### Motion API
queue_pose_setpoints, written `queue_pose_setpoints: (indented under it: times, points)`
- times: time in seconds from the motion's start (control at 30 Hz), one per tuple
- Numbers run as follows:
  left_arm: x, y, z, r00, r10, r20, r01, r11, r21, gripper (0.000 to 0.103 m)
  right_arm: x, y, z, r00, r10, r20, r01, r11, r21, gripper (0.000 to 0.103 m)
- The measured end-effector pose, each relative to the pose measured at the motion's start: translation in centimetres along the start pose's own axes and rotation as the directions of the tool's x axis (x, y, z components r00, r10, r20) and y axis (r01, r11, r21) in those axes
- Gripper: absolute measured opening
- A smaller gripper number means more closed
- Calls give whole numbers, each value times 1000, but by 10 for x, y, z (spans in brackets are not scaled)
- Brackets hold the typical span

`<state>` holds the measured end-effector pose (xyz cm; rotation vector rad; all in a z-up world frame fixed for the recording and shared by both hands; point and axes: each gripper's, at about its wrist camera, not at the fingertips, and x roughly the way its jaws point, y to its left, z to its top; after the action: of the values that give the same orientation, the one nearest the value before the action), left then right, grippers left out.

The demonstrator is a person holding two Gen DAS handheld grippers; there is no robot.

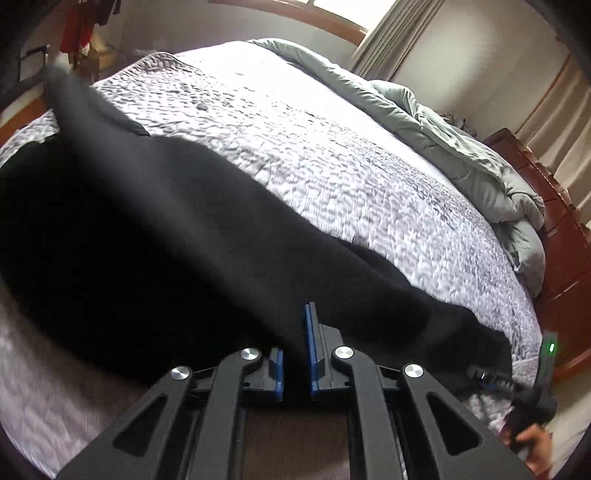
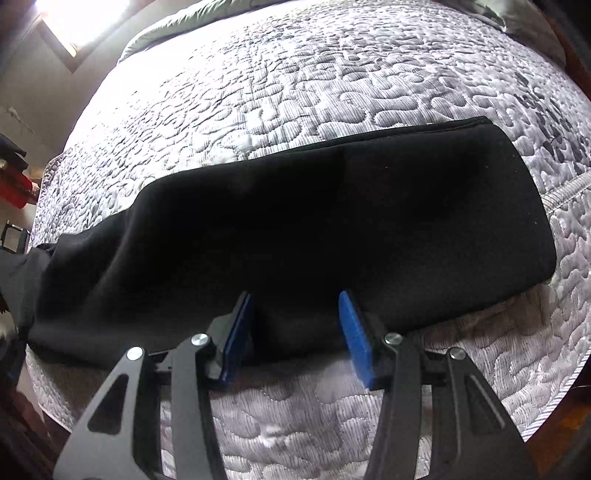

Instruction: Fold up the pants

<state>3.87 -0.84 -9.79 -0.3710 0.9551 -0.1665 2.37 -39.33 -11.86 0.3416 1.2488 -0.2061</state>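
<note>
Black pants [image 1: 155, 236] lie across the near part of a quilted grey-white bed. In the left wrist view my left gripper [image 1: 295, 332] is shut on the near edge of the pants, with the dark cloth pinched between the blue pads and pulled up toward the camera. In the right wrist view the pants [image 2: 332, 206] lie as a long folded band across the bed. My right gripper [image 2: 299, 306] is open, its blue pads either side of the near edge of the cloth. The right gripper also shows at the lower right of the left wrist view [image 1: 524, 387].
The quilted bedspread [image 1: 332, 155] covers the bed. A bunched grey-green duvet [image 1: 461, 147] lies along the far side. A brown wooden headboard [image 1: 561, 258] is at the right. Clothes hang at the far left [image 1: 77, 29]. The bed's near edge [image 2: 295, 424] is just below the right gripper.
</note>
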Motion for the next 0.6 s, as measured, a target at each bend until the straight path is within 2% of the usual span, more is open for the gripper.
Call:
queue_pose_setpoints:
  times: [0.07, 0.13, 0.2, 0.3, 0.33, 0.43, 0.5, 0.53, 0.57, 0.6]
  points:
    - [6, 1, -9, 1000, 14, -11, -14, 1000, -5, 9, -1, 6, 0, 1000, -31, -2, 31, 999, -25, 50]
    - [18, 7, -17, 999, 17, -50, -18, 999, -27, 9, -6, 19, -2, 996, -91, 14, 92, 994, -64, 58]
    - [23, 11, -20, 998, 15, -53, -16, 1000, -24, 9, -12, 41, -6, 993, -114, 43, 118, 986, -122, 60]
    - [26, 9, -21, 999, 15, -51, -15, 1000, -5, 9, -20, 78, -14, 998, -38, 51, 47, 978, -201, 60]
    - [27, 9, -18, 998, 11, -56, -11, 1000, -5, 9, -22, 95, -17, 999, 29, 43, -18, 974, -226, 60]
    - [27, 8, -16, 997, -13, -72, 13, 1000, -3, 11, -17, 128, -21, 991, 132, -1, -127, 954, -273, 59]
    - [23, 13, -12, 995, -37, -96, 36, 999, -8, 18, 1, 149, -27, 994, 96, -48, -107, 941, -322, 60]
    - [22, 16, -9, 993, -53, -107, 51, 998, -23, 25, 15, 153, -30, 995, 59, -78, -82, 940, -331, 62]
    - [20, 22, -4, 990, -74, -119, 69, 997, -46, 33, 27, 154, -33, 996, 37, -75, -60, 942, -331, 63]
    - [15, 33, 1, 991, -64, -121, 55, 996, -73, 43, 28, 155, -35, 997, 44, -57, -60, 942, -330, 66]
